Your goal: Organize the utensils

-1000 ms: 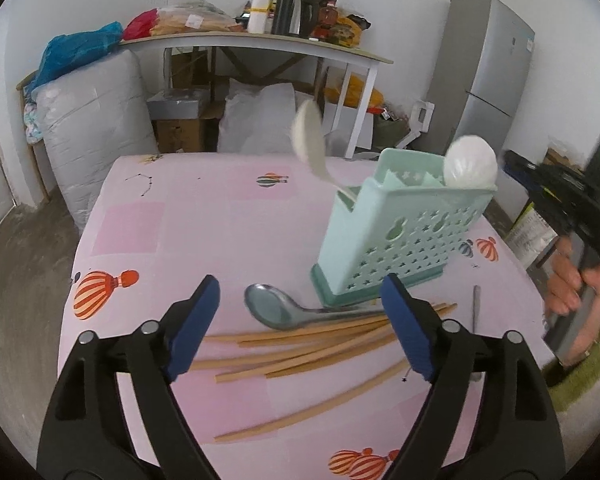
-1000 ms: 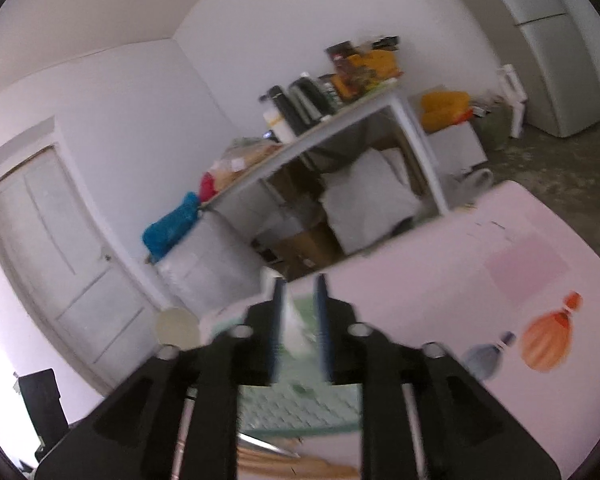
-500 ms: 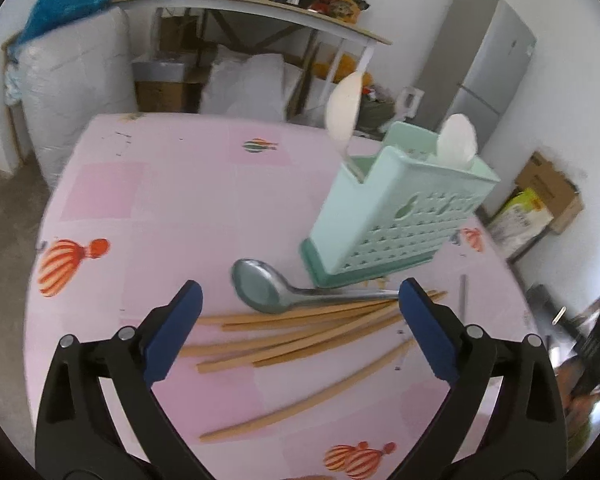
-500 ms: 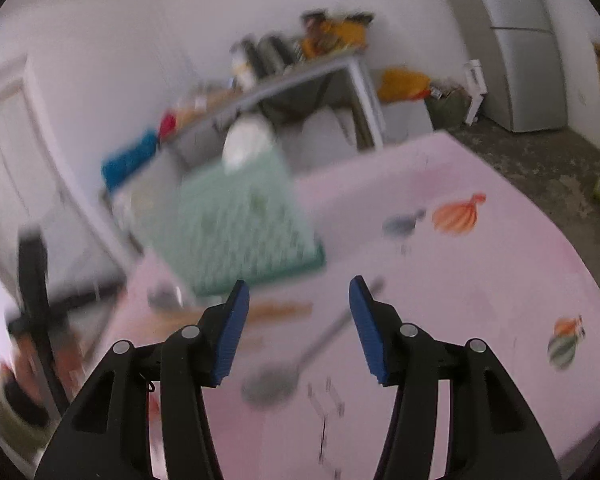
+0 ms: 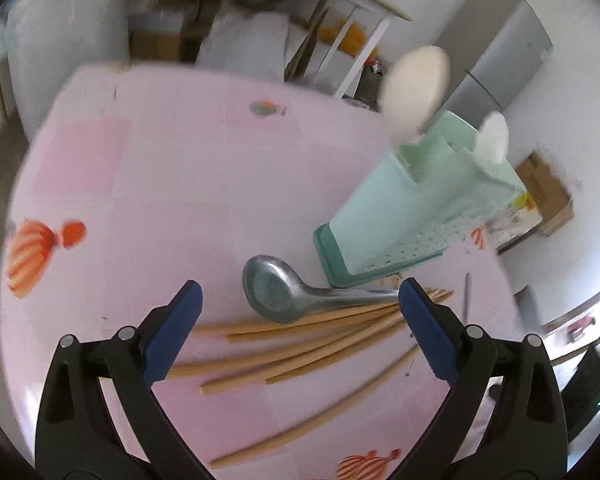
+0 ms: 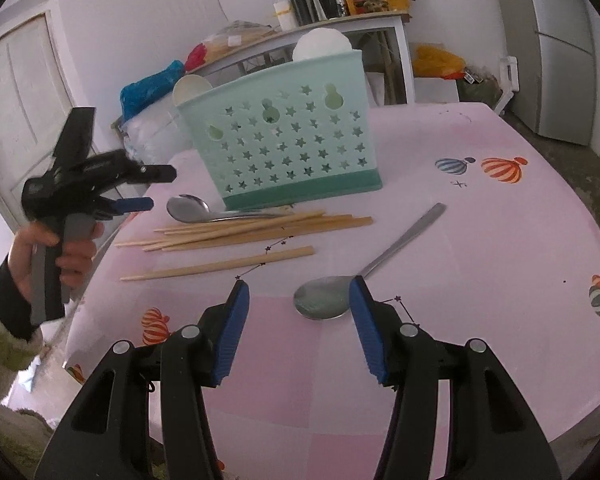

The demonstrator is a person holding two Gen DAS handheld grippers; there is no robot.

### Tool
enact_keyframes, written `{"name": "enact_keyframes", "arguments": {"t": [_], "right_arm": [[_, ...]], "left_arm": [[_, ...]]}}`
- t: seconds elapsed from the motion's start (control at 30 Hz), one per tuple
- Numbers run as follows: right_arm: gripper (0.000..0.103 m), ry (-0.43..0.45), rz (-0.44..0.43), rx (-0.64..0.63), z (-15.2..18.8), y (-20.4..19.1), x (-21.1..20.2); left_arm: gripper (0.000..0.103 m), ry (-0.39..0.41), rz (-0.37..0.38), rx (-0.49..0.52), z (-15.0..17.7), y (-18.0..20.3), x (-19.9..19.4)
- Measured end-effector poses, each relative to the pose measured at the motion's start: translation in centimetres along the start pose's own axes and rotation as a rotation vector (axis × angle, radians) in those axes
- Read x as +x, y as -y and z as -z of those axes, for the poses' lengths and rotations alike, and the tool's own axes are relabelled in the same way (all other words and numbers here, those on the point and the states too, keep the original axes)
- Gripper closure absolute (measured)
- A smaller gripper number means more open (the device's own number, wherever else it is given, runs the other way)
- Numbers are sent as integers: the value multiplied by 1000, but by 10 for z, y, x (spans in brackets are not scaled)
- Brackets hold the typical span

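A mint green utensil basket (image 6: 284, 140) stands on the pink table (image 6: 480, 240) with two white spoons (image 5: 414, 88) in it. A metal spoon (image 5: 284, 290) and several wooden chopsticks (image 5: 300, 344) lie in front of it. My left gripper (image 5: 298, 328) is open and empty, just above the chopsticks; it also shows in the right wrist view (image 6: 136, 190). A second metal spoon (image 6: 340, 292) lies apart on the table. My right gripper (image 6: 298, 328) is open and empty, with its fingers on either side of that spoon's bowl.
A white side table (image 6: 340, 28) with bottles and bags stands behind. A grey fridge (image 6: 560, 48) stands at the back right. A white door (image 6: 16, 120) is on the left. The table's edge is close under my right gripper.
My right gripper opened, left the basket and came down to the lone metal spoon. My left gripper moved closer to the chopsticks and spoon.
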State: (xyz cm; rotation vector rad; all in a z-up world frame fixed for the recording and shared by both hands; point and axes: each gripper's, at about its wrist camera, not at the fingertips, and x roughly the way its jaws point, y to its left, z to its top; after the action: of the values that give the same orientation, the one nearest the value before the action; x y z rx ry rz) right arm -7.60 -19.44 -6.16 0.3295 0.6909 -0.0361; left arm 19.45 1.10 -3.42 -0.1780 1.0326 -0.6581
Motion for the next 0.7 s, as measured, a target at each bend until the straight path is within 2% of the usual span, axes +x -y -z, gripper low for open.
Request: {"name": "enact_keyframes", "arguments": {"t": [0.1, 0.2, 0.4, 0.5, 0.6, 0.7], "right_arm": [[52, -7, 13, 2, 2, 1, 2], [52, -12, 42, -16, 4, 0, 3], [52, -11, 151, -153, 4, -17, 7], [54, -16, 218, -233, 4, -25, 12], [58, -28, 247, -305, 5, -31, 16], [61, -57, 270, -393, 8, -39, 23]], "left_arm": [[9, -40, 41, -70, -6, -11, 9], [17, -75, 57, -100, -8, -16, 15], [43, -141, 7, -100, -8, -18, 30], [53, -127, -33, -89, -9, -17, 29], [63, -125, -45, -97, -7, -20, 30], [68, -117, -73, -91, -5, -20, 28]]}}
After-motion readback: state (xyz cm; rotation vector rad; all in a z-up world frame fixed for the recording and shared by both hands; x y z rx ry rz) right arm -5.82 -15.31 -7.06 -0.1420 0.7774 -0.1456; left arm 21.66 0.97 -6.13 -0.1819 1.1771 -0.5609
